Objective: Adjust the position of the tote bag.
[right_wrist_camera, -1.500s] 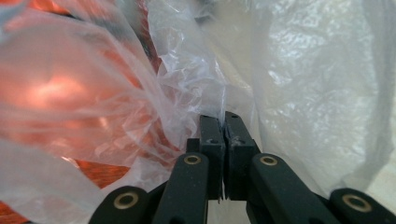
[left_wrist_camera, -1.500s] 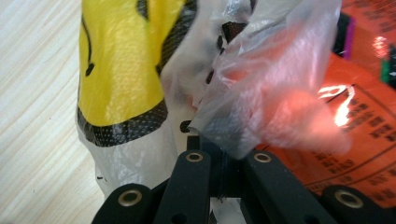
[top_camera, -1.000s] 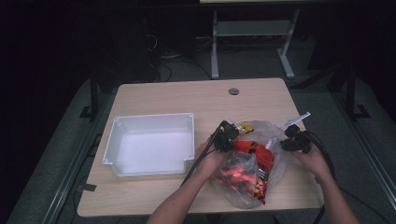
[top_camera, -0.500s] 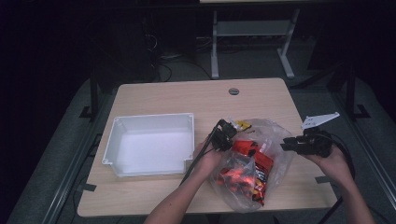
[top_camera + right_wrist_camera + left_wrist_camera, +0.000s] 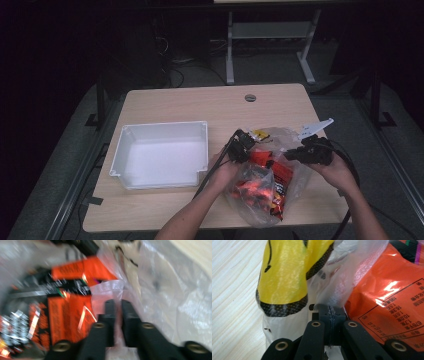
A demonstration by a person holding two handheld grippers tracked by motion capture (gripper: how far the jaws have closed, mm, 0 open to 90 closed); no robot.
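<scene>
We see both forearms come in from the bottom of the high view and meet over a clear bag (image 5: 272,185) of snack packs near the table's (image 5: 200,102) front right edge. The left hand (image 5: 225,170) lies at the bag's left rim, its left gripper (image 5: 243,146) pointing toward the bag's top. The right hand (image 5: 335,170) holds the right gripper (image 5: 295,155) at the bag's right rim, pointing leftward into it, cable looping back along the wrist.

The left gripper view gives what the high view cannot: the left gripper (image 5: 331,315) has its jaws clenched on a fold of the bag's film (image 5: 352,277), with a yellow pack (image 5: 284,272) on one side and an orange pack (image 5: 387,297) on the other, both behind the plastic.

The right gripper view is blurred. There the right gripper (image 5: 118,307) has its jaws drawn nearly together after just closing; bag film lies around them, but we cannot tell whether any is pinched between. Orange packs (image 5: 67,315) show through the plastic beside them.

The high view alone shows a white bin (image 5: 160,152) to the left of the bag, apart from it.
</scene>
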